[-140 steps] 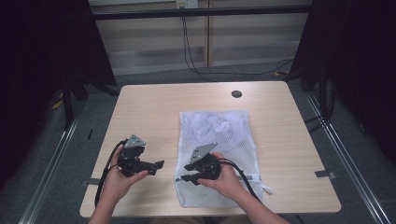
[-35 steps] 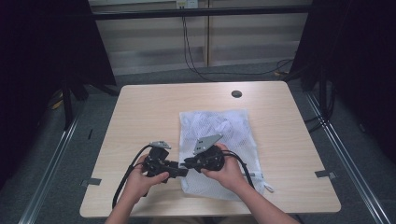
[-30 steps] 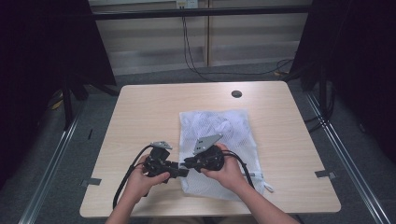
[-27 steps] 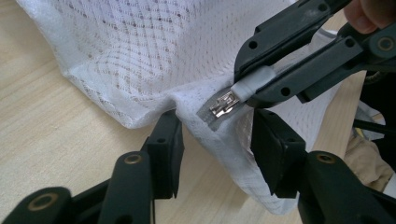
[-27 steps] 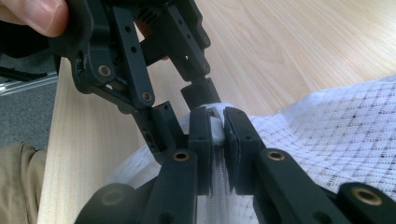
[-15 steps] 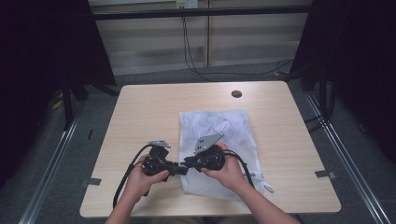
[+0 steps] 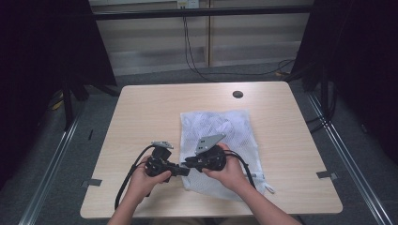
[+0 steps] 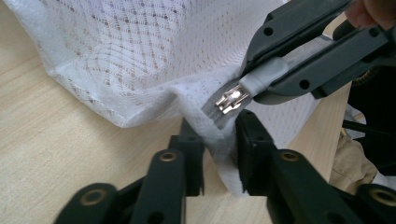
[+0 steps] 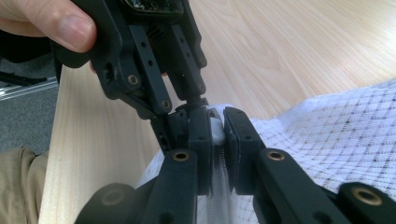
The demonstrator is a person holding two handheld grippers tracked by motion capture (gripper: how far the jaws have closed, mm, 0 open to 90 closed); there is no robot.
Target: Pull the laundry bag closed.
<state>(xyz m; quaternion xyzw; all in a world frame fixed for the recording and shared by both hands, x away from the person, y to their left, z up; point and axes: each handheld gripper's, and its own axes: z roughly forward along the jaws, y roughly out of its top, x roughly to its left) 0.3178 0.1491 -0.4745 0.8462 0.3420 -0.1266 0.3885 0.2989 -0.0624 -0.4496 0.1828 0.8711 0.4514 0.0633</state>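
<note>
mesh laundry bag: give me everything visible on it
The mesh laundry bag is white, open-weave netting, lying mostly flat on the table's near right half. Its near left corner is bunched up, with a white hem and a metal zipper pull. The left gripper pinches the hem; the right gripper clamps the zipper end.

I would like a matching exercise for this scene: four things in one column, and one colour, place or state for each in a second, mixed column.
Things:
1. mesh bag
2. zipper pull
3. left gripper
4. table

Descriptions:
A. light wood
B. shiny metal, held by the right gripper
C. white, lying on the table
D. jaws pinching the bag's seam beside the zipper

Pairs: 1-C, 2-B, 3-D, 4-A
</note>
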